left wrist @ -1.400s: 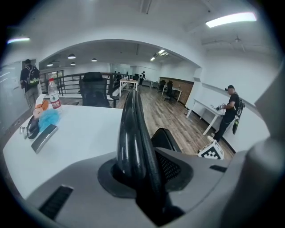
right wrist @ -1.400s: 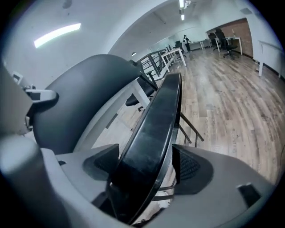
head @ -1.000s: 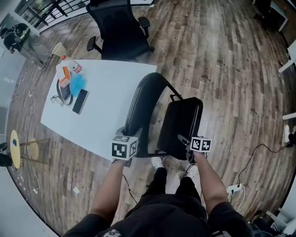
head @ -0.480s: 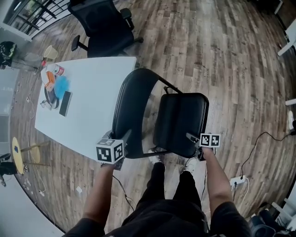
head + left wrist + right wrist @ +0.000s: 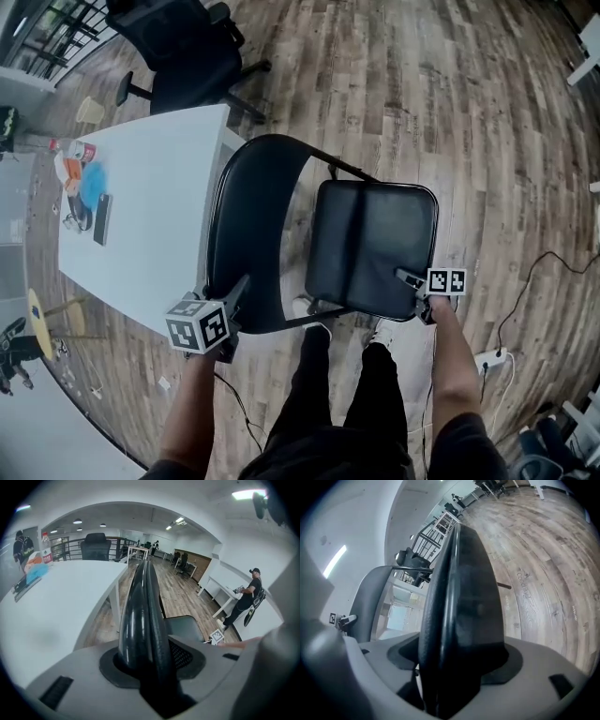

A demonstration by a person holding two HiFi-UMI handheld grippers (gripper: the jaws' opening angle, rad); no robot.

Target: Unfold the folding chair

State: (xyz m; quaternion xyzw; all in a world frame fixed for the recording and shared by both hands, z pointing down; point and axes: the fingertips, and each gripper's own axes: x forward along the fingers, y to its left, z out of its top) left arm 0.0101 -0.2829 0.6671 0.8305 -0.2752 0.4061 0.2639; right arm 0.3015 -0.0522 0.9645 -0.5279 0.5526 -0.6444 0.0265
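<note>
The black folding chair stands partly opened in front of me. Its curved backrest is on the left and its padded seat lies nearly flat on the right. My left gripper is shut on the backrest's near edge. In the left gripper view that backrest runs edge-on between the jaws of the left gripper. My right gripper is shut on the seat's near right corner. The right gripper view shows the seat edge-on, clamped in the right gripper.
A white table stands left of the chair, with a phone, a blue cloth and a bottle on it. A black office chair is behind it. A power strip and cable lie on the wooden floor at the right. My feet are under the chair.
The seat has swung down and away from the backrest, from nearly folded to almost flat. Both grippers have dropped and moved apart, keeping their grips.
</note>
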